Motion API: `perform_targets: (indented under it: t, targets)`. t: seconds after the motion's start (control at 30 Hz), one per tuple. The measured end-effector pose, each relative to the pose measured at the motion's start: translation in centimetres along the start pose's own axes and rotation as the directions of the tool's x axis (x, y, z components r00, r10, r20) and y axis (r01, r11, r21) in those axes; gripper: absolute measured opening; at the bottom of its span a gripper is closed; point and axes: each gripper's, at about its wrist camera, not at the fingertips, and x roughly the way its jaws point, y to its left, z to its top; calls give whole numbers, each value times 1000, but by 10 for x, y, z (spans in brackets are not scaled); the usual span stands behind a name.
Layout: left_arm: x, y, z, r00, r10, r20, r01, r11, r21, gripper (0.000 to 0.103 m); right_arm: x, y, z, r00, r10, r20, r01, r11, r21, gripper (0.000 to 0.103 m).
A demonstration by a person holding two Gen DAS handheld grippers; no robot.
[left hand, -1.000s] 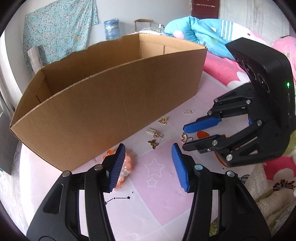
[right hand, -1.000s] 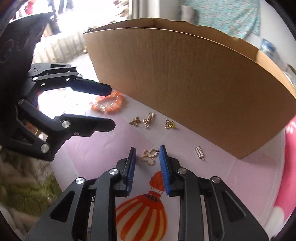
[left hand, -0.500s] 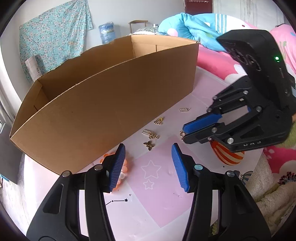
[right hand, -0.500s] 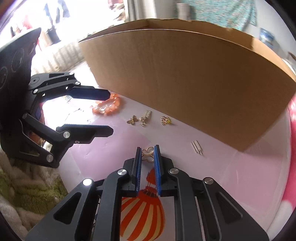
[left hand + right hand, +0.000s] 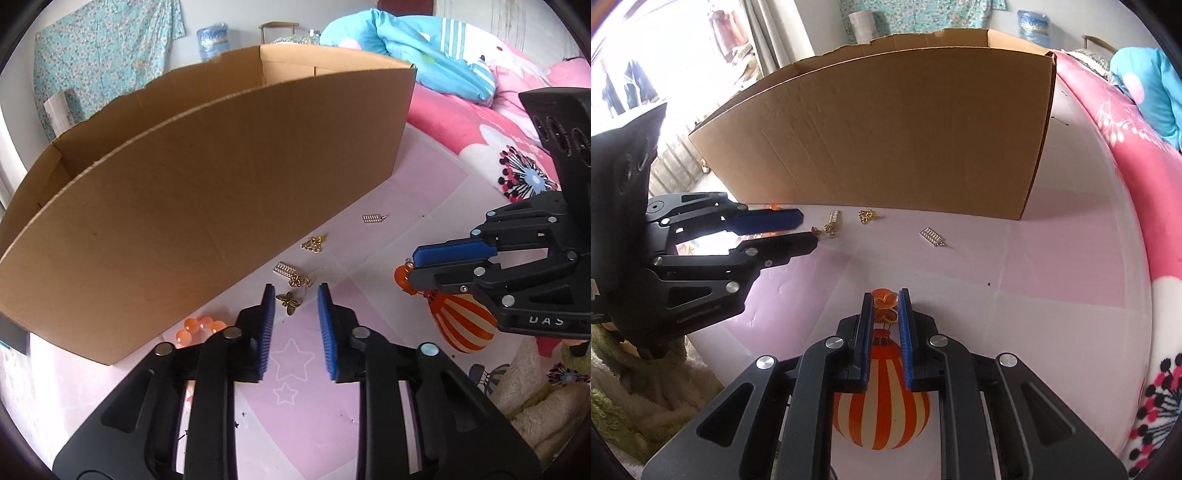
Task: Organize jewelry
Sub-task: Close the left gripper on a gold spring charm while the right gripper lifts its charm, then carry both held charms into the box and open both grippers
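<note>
Our right claw (image 5: pixel 885 308) pinches the gold clover charm (image 5: pixel 885 309); the cardboard box (image 5: pixel 886 140) stands straight ahead, while our left claw (image 5: pixel 293 295) gapes wide at the butterfly charm (image 5: pixel 289 302).

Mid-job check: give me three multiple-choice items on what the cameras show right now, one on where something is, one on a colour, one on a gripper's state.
1. Where does the orange bead bracelet lie?
A. inside the cardboard box
B. on the mat against the foot of the cardboard box
C. on the blue blanket

2. What colour are the pads of the left gripper?
A. blue
B. red
C. white

3. What is the right gripper doing?
A. wide open over bare mat
B. shut on the gold clover charm
C. holding the bead bracelet

Answers: 1 B, the beads show beside the box's front wall, partly behind the left gripper. 2 A, both ribbed pads are blue. 3 B, the right wrist view shows the charm pinched between the closed pads.
</note>
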Motion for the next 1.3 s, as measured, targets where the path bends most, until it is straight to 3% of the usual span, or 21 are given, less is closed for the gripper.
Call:
perform_targets:
  t: [0.3, 0.4, 1.3]
  targets:
    - [6, 7, -1, 1000, 12, -21, -12, 1000, -3, 15, 7, 6, 2, 1000, 6, 7, -6, 1000, 0, 13]
    - [6, 7, -1, 1000, 1, -23, -1, 1000, -8, 7, 4, 8, -2, 1000, 9, 13, -9, 1000, 4, 13]
    - [-8, 14, -3, 1000, 5, 25, -4, 999, -39, 7, -7, 4, -4, 999, 25, 37, -26, 1000, 13, 13]
